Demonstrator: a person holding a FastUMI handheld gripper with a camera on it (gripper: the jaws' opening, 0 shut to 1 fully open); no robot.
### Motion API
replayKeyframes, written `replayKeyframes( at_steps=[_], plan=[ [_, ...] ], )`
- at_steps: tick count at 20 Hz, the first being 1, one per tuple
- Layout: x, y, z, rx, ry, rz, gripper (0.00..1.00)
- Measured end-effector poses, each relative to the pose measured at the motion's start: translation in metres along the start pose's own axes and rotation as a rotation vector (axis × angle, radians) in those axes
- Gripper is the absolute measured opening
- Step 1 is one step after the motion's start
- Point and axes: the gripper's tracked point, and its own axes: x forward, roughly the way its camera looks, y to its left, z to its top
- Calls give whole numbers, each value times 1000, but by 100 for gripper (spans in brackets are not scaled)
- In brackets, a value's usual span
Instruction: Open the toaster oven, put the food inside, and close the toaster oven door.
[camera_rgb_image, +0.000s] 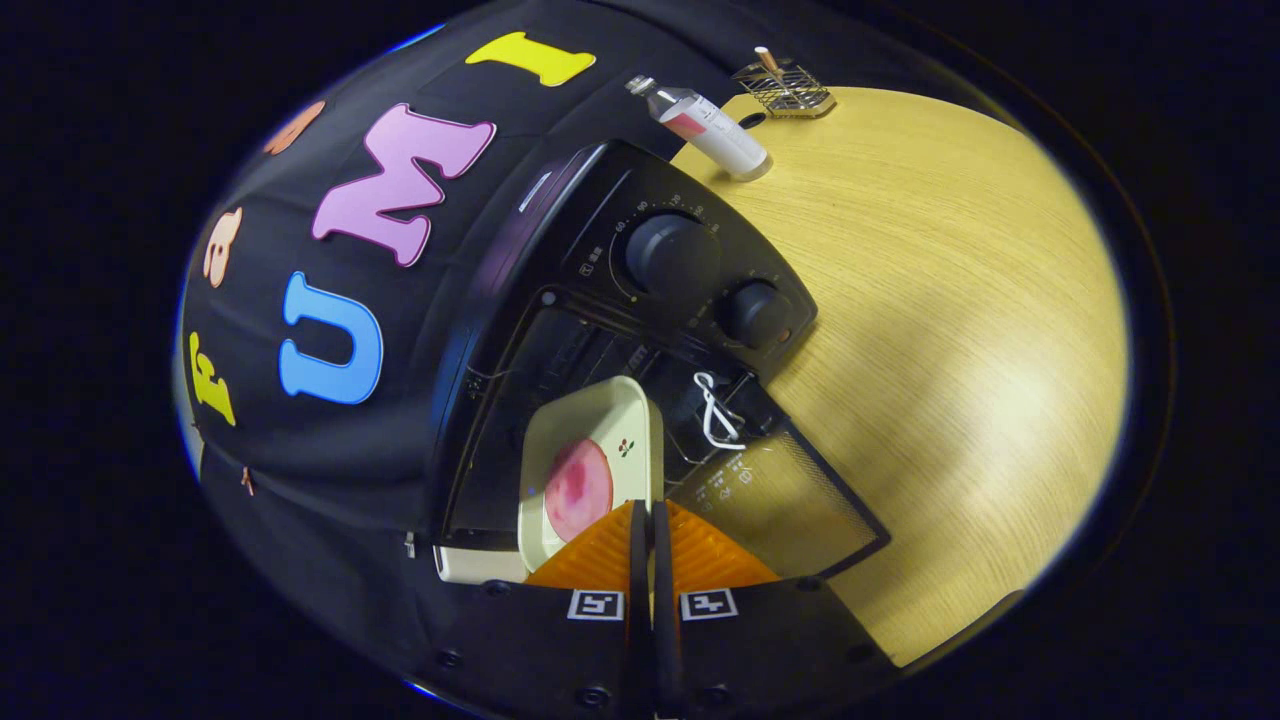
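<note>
Pale wooden tabletop (950, 330) carries the black toaster oven (640, 300), its door (790, 510) dropped open. Gripper (648, 515), fingers nearly together, pinches the tray (600, 430) rim; tray with pink food (578, 488) sits half inside the oven mouth, bottle (710, 128) well beyond.

The toaster oven (560, 330) mouth gapes, its door (790, 510) dropped flat onto the surface (950, 330). The tray (600, 440) held by the gripper (650, 520) fills the opening's lower middle. A tube (712, 128) and wire rack (785, 90) stand far off at upper right.
</note>
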Motion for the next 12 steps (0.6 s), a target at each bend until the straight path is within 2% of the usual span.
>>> replayKeyframes(
  at_steps=[8, 12],
  plan=[
    [39, 13, 7, 67, -71, -4, 6],
    [50, 10, 18, 97, -125, -45, 7]
  ],
)
